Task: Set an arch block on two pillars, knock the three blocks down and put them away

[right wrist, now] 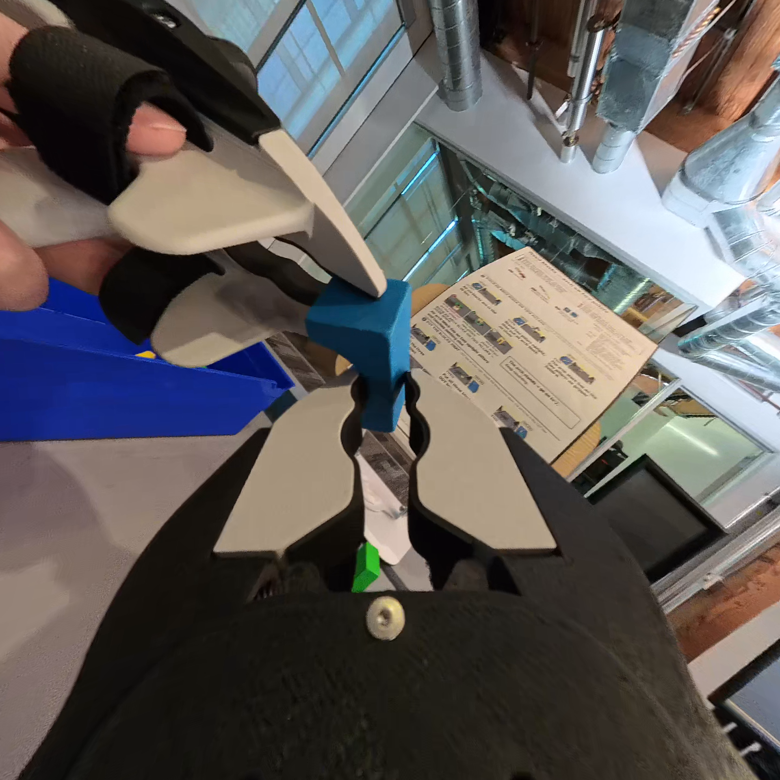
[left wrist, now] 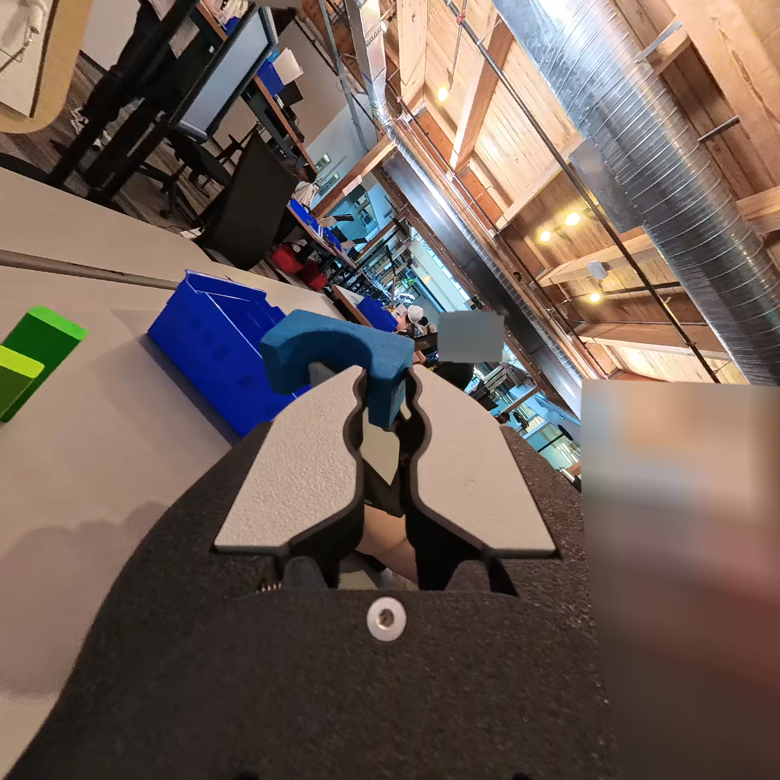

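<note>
Gripping one teal arch block point(left wrist: 337, 350) from both ends, the two grippers hold it in the air above and just in front of the one blue bin point(left wrist: 219, 337), which serves as landmark. The left gripper point(left wrist: 386, 373) is clamped on one leg of the arch; the right gripper point(right wrist: 380, 380) is clamped on the other leg, with the left tool's fingers point(right wrist: 337, 253) pinching the far end beside a gloved hand point(right wrist: 84, 139). Two green pillar blocks stand on the grey table point(left wrist: 105, 443) well left of the bin: one dark green point(left wrist: 42, 342), one lime point(left wrist: 17, 375), touching or overlapping in view. One printed instruction sheet point(right wrist: 527, 346) stands beyond the bin.
</note>
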A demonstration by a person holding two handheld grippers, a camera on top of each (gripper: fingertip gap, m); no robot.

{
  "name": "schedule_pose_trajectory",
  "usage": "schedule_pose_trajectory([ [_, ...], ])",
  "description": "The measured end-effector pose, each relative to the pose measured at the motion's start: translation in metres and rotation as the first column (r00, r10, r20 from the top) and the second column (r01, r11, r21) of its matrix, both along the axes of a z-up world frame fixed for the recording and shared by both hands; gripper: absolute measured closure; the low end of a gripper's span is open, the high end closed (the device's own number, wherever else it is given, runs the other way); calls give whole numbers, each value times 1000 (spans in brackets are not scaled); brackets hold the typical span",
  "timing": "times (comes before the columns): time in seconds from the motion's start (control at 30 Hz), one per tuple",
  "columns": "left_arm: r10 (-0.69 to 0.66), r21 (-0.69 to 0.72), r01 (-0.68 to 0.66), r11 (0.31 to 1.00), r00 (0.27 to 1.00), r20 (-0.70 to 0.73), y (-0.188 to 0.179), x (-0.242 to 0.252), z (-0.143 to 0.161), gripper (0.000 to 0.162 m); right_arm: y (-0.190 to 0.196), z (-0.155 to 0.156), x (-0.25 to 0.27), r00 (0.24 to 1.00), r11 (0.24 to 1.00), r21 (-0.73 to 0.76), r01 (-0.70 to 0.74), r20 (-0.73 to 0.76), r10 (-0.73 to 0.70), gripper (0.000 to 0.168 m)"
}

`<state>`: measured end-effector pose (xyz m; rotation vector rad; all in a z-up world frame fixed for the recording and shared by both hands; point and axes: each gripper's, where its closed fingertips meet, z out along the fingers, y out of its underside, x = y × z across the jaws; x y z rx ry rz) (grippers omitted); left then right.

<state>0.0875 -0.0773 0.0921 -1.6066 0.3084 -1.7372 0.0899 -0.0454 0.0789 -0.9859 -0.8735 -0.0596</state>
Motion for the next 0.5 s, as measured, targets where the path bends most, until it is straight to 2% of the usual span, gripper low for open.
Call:
schedule_pose_trajectory([
  [0.27,-13,-47,16,999,998,64,-2,-7,-2,146,-10,2,-4,998,992,125,17,54,-24,153],
  [0.5,-20,-77,27,997,996,92,-1,-13,-9,146,-11,-4,-10,996,991,135,3,90,-15,155],
])
